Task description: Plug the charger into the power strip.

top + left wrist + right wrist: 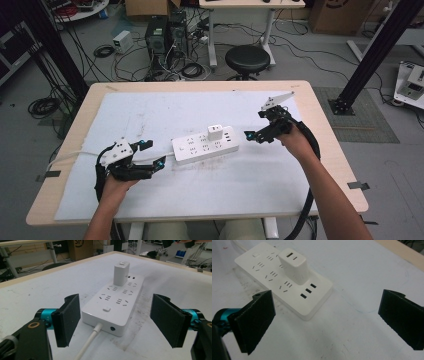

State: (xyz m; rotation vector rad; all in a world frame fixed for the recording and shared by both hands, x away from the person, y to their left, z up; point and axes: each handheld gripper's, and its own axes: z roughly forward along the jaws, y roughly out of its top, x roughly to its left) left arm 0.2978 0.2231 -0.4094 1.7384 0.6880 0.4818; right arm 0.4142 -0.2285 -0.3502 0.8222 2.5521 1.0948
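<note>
White mat (150, 110) | charger (215, 132) plugged in power strip (205, 145) | both grippers' fingers spread, empty

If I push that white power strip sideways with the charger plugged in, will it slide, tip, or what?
The power strip lies low and flat on the white mat, so it would probably slide rather than tip. Its cord trails off one end and may drag or swing that end round. The charger stands tall; pushing there could rock it loose.

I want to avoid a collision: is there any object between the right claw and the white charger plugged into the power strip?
Nothing visible does. The right claw stands open just beside the power strip, with bare mat between it and the charger.
</note>
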